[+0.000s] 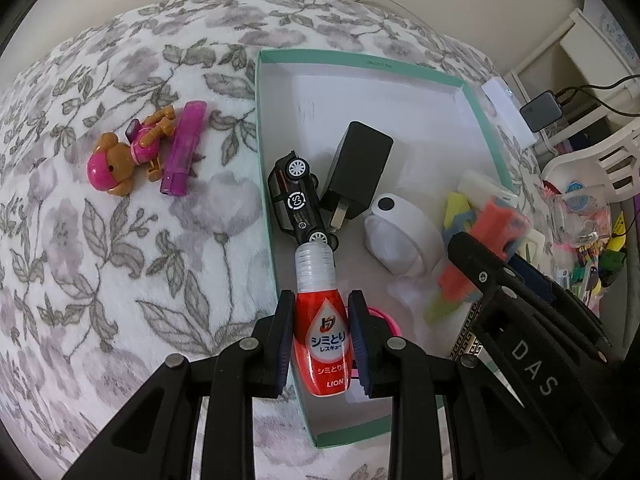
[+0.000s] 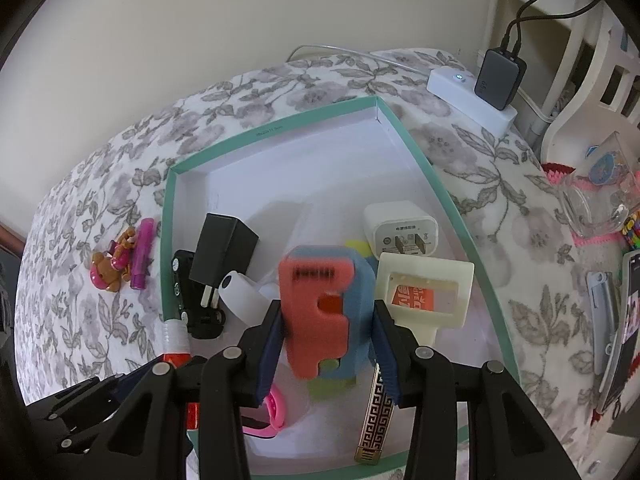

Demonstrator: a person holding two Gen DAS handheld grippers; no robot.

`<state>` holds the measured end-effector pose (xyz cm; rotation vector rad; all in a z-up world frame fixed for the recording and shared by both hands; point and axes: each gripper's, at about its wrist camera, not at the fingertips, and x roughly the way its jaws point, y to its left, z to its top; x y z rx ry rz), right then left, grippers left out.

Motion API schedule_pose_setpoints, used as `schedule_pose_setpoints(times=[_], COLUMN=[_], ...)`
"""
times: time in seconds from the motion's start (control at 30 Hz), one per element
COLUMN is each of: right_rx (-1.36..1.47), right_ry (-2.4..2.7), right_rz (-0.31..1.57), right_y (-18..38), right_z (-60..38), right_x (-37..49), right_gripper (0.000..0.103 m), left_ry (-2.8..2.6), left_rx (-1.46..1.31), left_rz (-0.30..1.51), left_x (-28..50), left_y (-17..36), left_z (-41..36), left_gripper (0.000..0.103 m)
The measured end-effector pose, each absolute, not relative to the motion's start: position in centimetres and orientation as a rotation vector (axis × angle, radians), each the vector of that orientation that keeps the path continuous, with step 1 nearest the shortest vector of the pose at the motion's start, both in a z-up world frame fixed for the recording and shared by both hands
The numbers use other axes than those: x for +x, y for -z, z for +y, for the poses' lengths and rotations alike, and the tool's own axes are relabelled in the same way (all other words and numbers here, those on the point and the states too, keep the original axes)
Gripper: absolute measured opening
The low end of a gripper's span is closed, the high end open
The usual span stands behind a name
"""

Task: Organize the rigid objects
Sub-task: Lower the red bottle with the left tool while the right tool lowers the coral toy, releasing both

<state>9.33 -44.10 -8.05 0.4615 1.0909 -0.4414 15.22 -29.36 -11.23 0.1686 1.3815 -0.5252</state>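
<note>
Grippers work over a green-rimmed box (image 2: 400, 128): left gripper (image 1: 320, 340) clamps a red bottle (image 1: 322, 344), right gripper (image 2: 326, 340) clamps an orange-and-blue block (image 2: 320, 312). Both likely need lowering and releasing; a toy dog (image 1: 120, 160) waits outside.

My black left tool (image 1: 320, 344) carries a red-and-white bottle (image 1: 320, 332), my right tool (image 2: 326, 332) a coral-and-blue foam block (image 2: 324, 312), above a mint-rimmed white box (image 2: 272, 130) on a grey-flowered white blanket (image 1: 120, 240) beside a pink-and-brown toy dog (image 1: 120, 160).
</note>
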Motion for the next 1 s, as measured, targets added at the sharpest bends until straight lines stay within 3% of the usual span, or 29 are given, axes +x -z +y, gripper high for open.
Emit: schedule_pose_setpoints(times=[0.37,0.6,1.0], right_rx=[0.491,0.473,0.454], right_ry=[0.439,0.442,0.452], right_rz=[1.095,1.064,0.943], right_y=[7.9,6.6,2.4], right_z=[-44.3,-44.2,-44.4], right_x=[9.3,9.2,8.5], right_gripper=[0.047,0.047,0.047], left_ry=[0.521,0.540,0.564], left_rx=[0.191,0.169,0.123], left_rz=[1.366,1.369,1.304], left_x=[15.2,15.3,15.4], left_y=[10.8,10.2,6.7], left_z=[-29.9,-29.8,-28.9], left_gripper=[0.029,0.039,0.039])
